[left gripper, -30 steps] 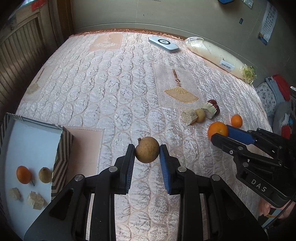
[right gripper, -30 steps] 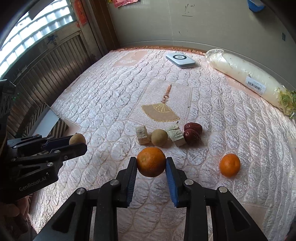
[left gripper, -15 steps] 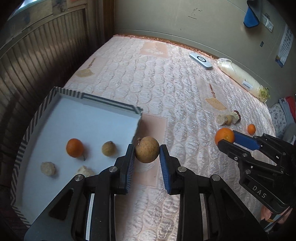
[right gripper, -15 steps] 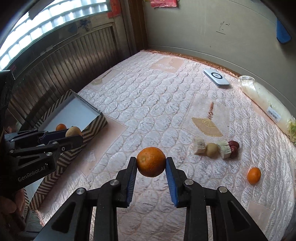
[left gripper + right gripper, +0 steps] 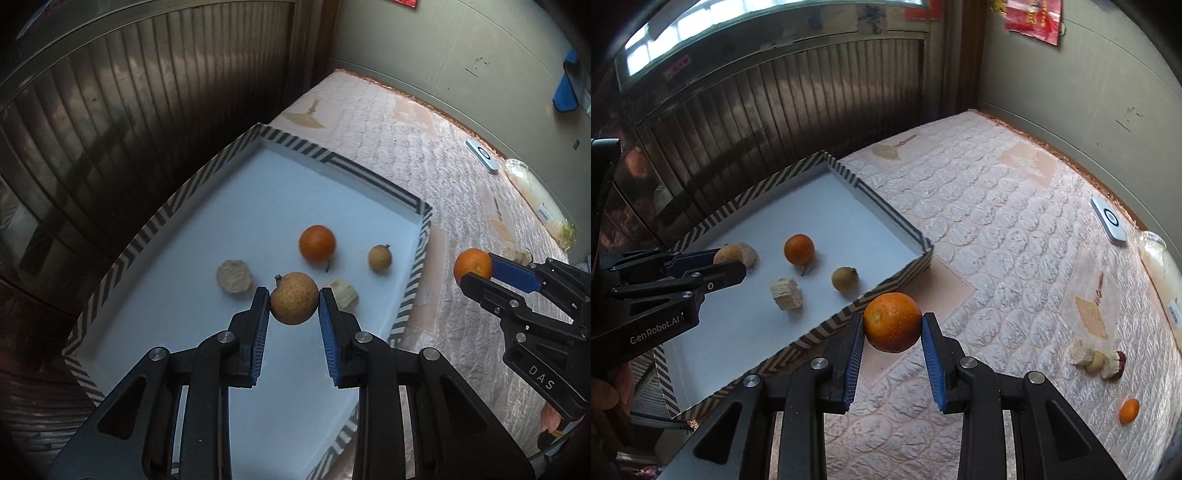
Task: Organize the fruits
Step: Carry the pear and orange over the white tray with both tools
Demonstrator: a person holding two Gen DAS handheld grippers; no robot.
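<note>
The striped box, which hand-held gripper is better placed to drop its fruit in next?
Left. The left hand-held gripper holds its brown fruit over the striped box; the right one's orange hangs outside the rim.

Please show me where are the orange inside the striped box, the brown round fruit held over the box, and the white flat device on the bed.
orange [image 5: 317,243], left wrist view: middle of its peel.
brown round fruit [image 5: 294,303], left wrist view: centre of its speckled skin.
white flat device [image 5: 1109,220], right wrist view: its top face.
</note>
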